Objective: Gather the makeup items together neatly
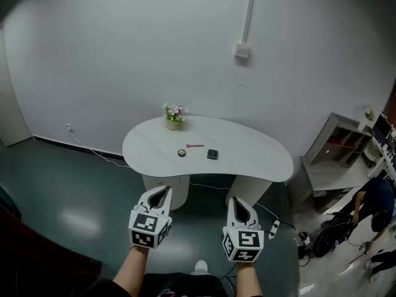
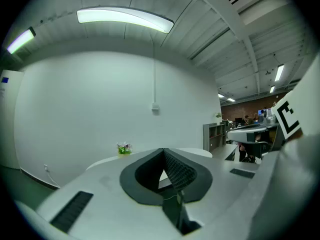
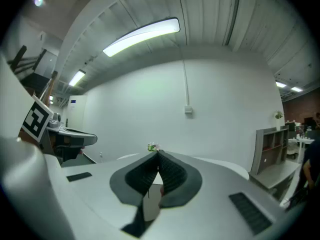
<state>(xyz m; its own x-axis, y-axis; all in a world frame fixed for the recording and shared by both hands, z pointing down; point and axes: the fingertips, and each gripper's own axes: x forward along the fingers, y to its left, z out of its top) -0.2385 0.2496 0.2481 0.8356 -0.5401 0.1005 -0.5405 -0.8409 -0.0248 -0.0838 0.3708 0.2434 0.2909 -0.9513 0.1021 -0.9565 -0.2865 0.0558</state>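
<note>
Head view: we stand short of the table [image 1: 260, 156], left gripper [image 1: 161, 193] and right gripper [image 1: 239, 206] closed empty, makeup items [image 1: 212, 154] not yet gathered.

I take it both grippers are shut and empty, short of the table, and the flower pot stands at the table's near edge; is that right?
Not quite: the flower pot stands at the far edge of the table, not the near one, as the head view shows. The left gripper and right gripper are indeed shut, empty and short of the table.
</note>
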